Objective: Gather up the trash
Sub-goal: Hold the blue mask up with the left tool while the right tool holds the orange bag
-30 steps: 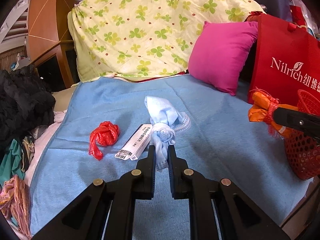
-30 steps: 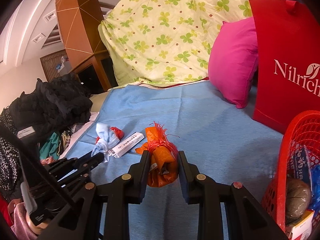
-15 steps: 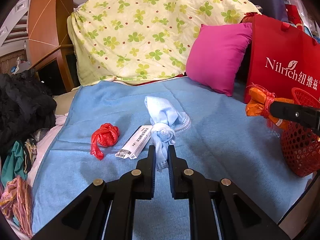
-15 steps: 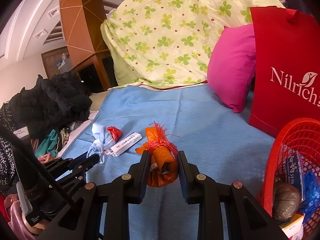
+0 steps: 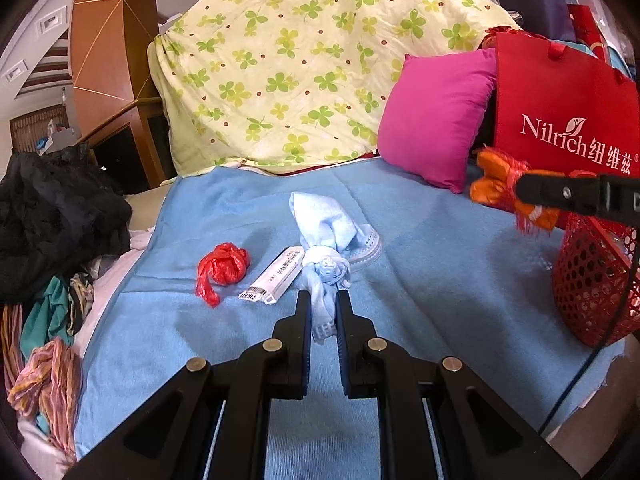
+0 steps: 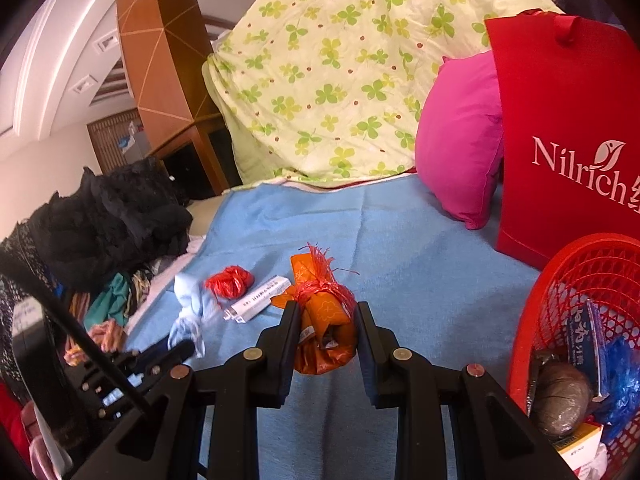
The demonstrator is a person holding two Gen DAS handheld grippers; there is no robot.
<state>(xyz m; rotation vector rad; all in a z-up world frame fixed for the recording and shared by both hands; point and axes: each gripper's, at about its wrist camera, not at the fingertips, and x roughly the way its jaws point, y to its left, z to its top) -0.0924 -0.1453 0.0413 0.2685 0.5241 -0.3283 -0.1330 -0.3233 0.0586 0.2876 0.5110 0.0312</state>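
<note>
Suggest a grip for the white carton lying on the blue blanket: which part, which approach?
Take the white carton across its narrow width near the middle, coming from above with the jaws square to its long axis. It lies flat and slanted between the red plastic wad and the knotted blue cloth, so the ends and sides look crowded. Both grippers are full now.

Blue-covered bed, wooden headboard

Bare blue blanket lies open up to the red basket.
</note>
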